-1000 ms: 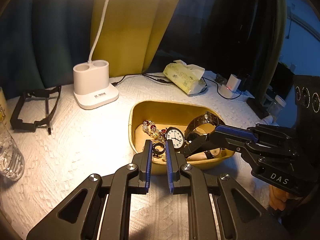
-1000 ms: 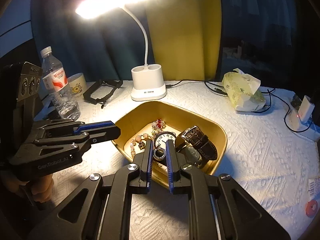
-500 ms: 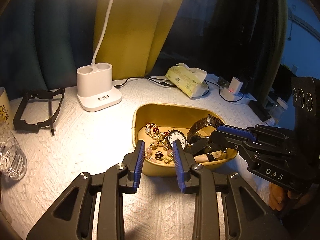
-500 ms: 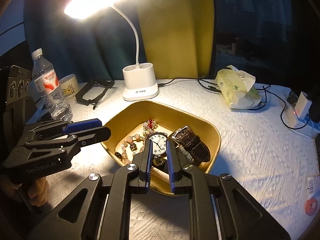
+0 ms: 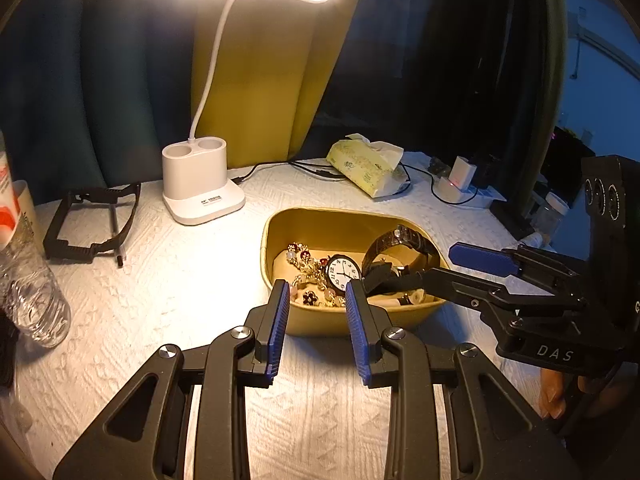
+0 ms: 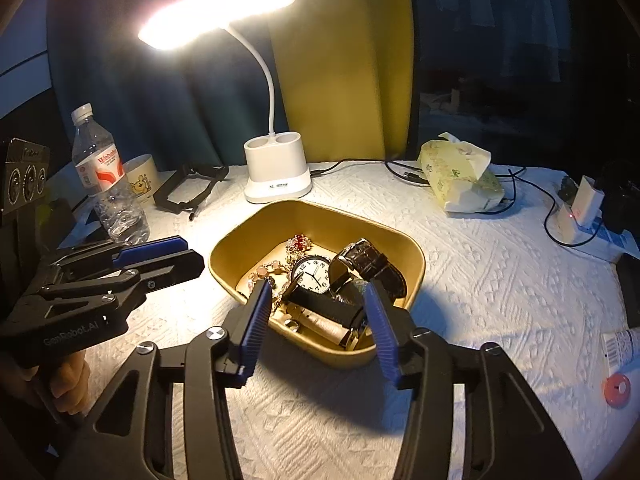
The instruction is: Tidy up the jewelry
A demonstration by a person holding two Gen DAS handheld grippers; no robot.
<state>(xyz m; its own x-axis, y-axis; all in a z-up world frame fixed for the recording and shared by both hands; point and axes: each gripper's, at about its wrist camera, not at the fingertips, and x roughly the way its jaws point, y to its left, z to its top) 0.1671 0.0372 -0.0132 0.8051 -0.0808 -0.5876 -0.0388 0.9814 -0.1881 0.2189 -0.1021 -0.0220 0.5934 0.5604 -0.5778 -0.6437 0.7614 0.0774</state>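
Both jaw pairs spread, nothing pinched. Left gripper [image 5: 316,300] sits at the near rim of the yellow tray [image 5: 280,216]; right gripper [image 6: 316,304] hangs over the tray's near edge, its fingers straddling the black strap [image 6: 324,306].

All the jewelry is in the tray: white-dial watch [image 6: 314,274] dead centre, brown leather watch [image 6: 370,264] at 3 o'clock of it, beaded bracelet [image 6: 268,272] at 9, red-stone piece [image 6: 300,242] at 12.

Orientation: black strap's long axis runs roughly 10-to-4 in the right view, lying flat, with the buckle end apparently toward 4. Brown watch stands on edge, its strap looped closed, with the loop opening toward 9. White dial faces up, with its 12 pointing to about 11 o'clock.

Risks, my read:
- Chains are tangled under the white dial; lifting one piece probably drags the others over the rim.
- Tray looks light, so a snagged lift could tip it.
- Closing on the strap side-on may let it twist out.
- Grippers are near each other; collision possible if both go in.
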